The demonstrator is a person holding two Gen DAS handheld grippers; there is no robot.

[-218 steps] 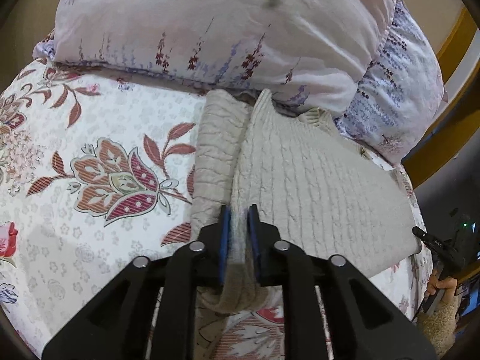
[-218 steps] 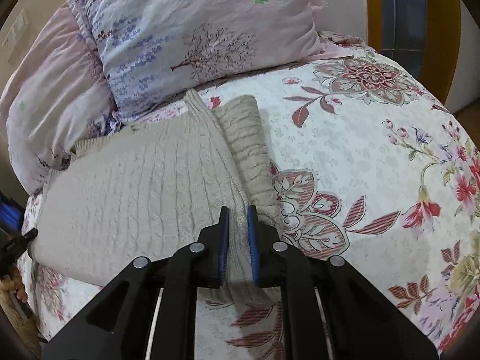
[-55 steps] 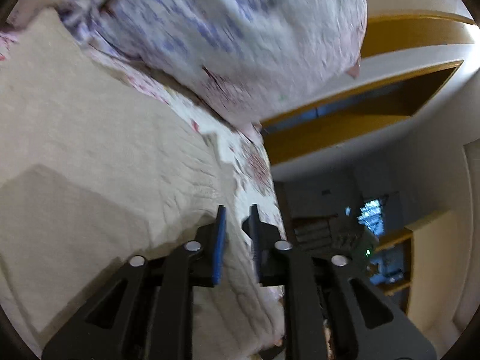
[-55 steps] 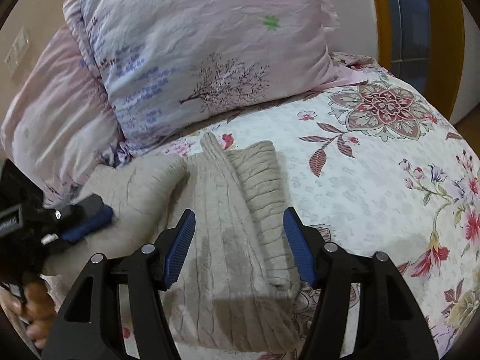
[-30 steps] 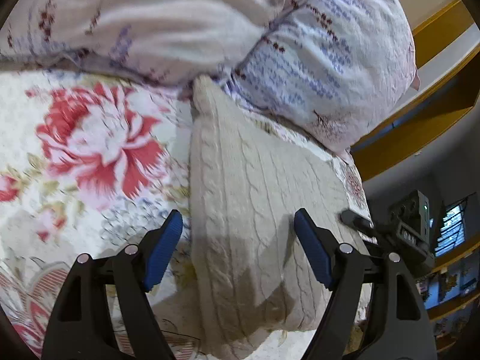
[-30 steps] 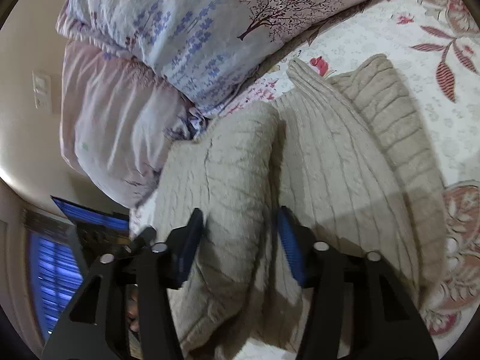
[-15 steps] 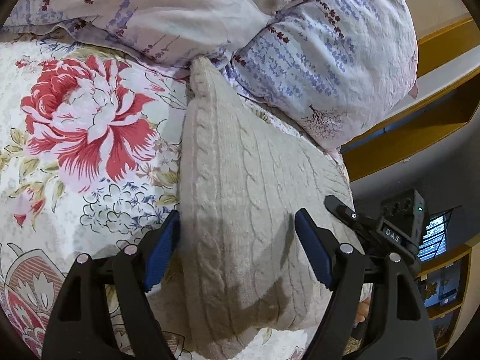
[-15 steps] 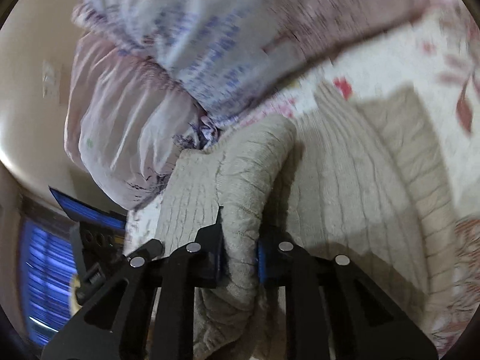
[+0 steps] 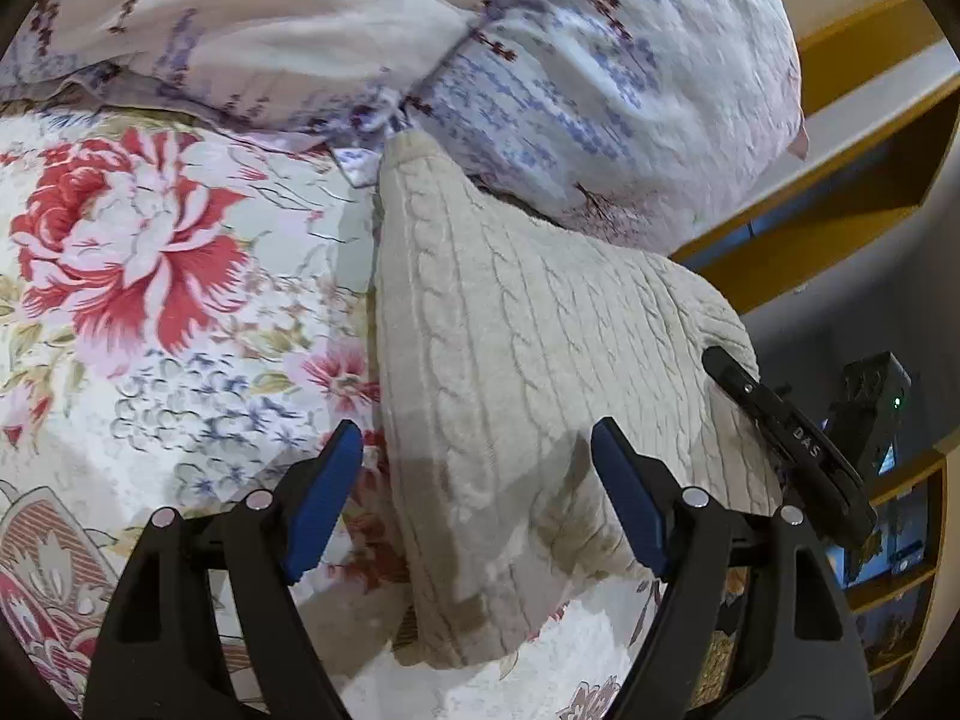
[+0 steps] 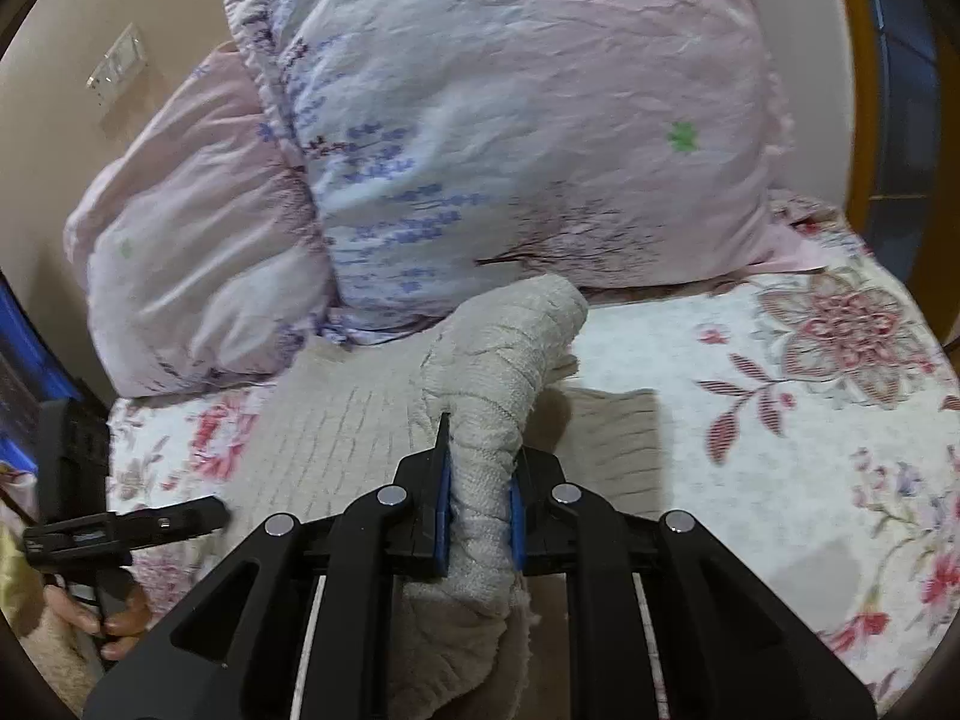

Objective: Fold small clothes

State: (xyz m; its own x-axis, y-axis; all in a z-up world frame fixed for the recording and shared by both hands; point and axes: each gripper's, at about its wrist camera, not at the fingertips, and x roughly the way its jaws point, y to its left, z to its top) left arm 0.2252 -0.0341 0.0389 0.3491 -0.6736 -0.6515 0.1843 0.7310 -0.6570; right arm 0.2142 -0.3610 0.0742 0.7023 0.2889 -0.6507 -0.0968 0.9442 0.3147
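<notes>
A cream cable-knit sweater [image 9: 528, 360] lies on the bed's flowered bedspread [image 9: 150, 312], partly folded, its far end touching the pillows. In the left wrist view it fills the middle of the frame, running from a narrow tip near the upper centre, where it meets the pale lilac pillow [image 9: 612, 78], down to a thick rounded edge at the lower centre. The left tool [image 9: 477, 498] sits at the bottom of that frame with its blue-padded fingers [image 9: 321, 498] spread wide, one on each side of the sweater's near end and gripping nothing; whether the pads touch the knit cannot be told. At the right edge of the same frame the tip of the right tool [image 9: 774, 420] rests against the sweater's right side.

In the right wrist view the right tool [image 10: 478, 516] is at the lower centre, its fingers pressed onto a bunched fold of the sweater [image 10: 498, 396], which rises in a hump between them toward the middle of the frame. The rest of the garment lies flat to the left of that hump. Two pillows [image 10: 516, 132] lean against the wall across the top of the frame. At the lower left the left tool [image 10: 138, 525] shows, held in a hand [image 10: 102, 618].
</notes>
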